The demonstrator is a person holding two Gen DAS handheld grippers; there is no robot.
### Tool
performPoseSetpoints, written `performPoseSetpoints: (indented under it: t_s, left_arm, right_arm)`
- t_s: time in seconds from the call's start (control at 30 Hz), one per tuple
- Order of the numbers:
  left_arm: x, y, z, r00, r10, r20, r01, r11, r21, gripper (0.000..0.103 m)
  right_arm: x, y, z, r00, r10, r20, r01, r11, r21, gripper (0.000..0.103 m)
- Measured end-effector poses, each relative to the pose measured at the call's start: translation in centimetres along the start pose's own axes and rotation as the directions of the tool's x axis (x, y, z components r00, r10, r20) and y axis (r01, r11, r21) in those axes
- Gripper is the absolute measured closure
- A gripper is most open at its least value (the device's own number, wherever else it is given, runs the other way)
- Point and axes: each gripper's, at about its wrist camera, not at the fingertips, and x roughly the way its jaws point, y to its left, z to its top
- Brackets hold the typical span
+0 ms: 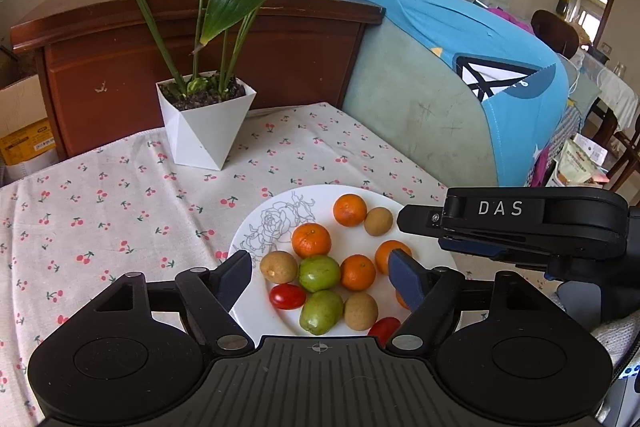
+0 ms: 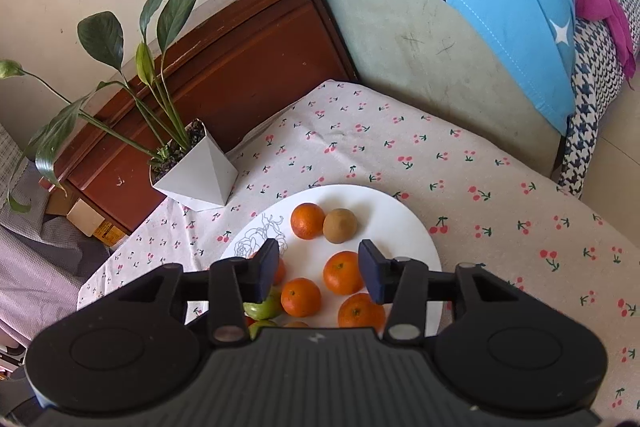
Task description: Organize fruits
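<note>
We've got both tools over the plate [image 1: 256, 227], which sits near the table's right edge on the cherry-print cloth [image 1: 100, 207]. Left gripper [image 1: 320, 271] is spread wide w/ nothing between the jaws, hovering above the near side of the fruit pile. Right gripper [image 2: 318, 269] is likewise spread and empty, jaws either side of a mandarin [image 2: 343, 273] but above it, not touching as far as we can tell.

Fruit is all on the plate: mandarins, e.g. the one near the rose print [image 1: 311, 240], green fruits [image 1: 319, 273], brown round ones [image 1: 279, 267] and cherry tomatoes [image 1: 287, 296], packed close, many touching.

Risks as we see them:
- Crowding: closing on one piece prob. nudges its neighbours; round fruit rolls, and the plate rim is shallow, so sth could run off onto the cloth and toward the table's edge.
- Tomatoes are soft; a hard squeeze would likely split them.
- The two grippers are near each other over the plate's right side; reaching together could clash.
- Potted plant [image 1: 206, 123] stands near the table's far edge, well apart, low risk.
</note>
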Motion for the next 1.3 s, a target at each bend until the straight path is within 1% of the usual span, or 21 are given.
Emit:
performPoseSetpoints:
  t_s: [0.13,0.27,0.4,0.57,0.67,0.8,0.93,1.0,1.17,1.3]
  left_arm:
    - [-1.1,0.4,0.2,1.0,0.017,-0.007,-0.017,1.0,-0.02,0.022]
    - [-2.5,0.8,0.6,0.999,0.049,-0.004,-0.049,0.998,-0.031,0.015]
    - [-3.8,1.2,1.0,0.995,0.102,0.0,-0.102,0.994,-0.032,0.012]
    - [-4.8,1.7,1.0,0.988,0.152,-0.012,-0.153,0.987,-0.052,0.009]
    - [-5.0,2.0,0.7,0.98,0.194,-0.034,-0.196,0.979,-0.061,0.008]
    - [-4.7,2.2,0.4,0.972,0.228,-0.06,-0.232,0.97,-0.071,0.008]
    - [-4.2,1.8,0.1,0.963,0.258,-0.08,-0.262,0.964,-0.043,0.008]
    - [-4.0,1.7,0.0,0.959,0.269,-0.085,-0.273,0.961,-0.039,0.008]
    - [-3.5,1.6,-0.1,0.957,0.275,-0.094,-0.279,0.959,-0.039,0.008]
    - [-3.0,1.6,-0.3,0.951,0.289,-0.107,-0.294,0.955,-0.036,0.008]
  right_arm:
    - [-1.0,0.7,0.2,1.0,-0.015,0.009,0.015,1.0,-0.017,0.048]
    - [-2.1,1.4,0.0,0.998,-0.056,0.018,0.057,0.997,-0.048,0.039]
    - [-3.1,1.7,-0.4,0.995,-0.101,0.026,0.102,0.992,-0.077,0.038]
    - [-4.2,2.6,-1.5,0.99,-0.138,0.028,0.14,0.984,-0.112,0.029]
    - [-4.5,3.2,-2.5,0.986,-0.164,0.02,0.165,0.977,-0.133,0.028]
    - [-4.5,4.1,-4.0,0.979,-0.205,0.013,0.204,0.963,-0.178,0.027]
    - [-4.4,4.3,-4.8,0.973,-0.229,-0.006,0.224,0.957,-0.182,0.024]
    - [-4.2,4.2,-4.8,0.971,-0.239,-0.019,0.232,0.956,-0.182,0.024]
    - [-3.8,4.2,-4.8,0.966,-0.259,-0.019,0.251,0.951,-0.181,0.024]
    - [-3.4,4.2,-5.0,0.96,-0.278,-0.025,0.268,0.945,-0.189,0.024]
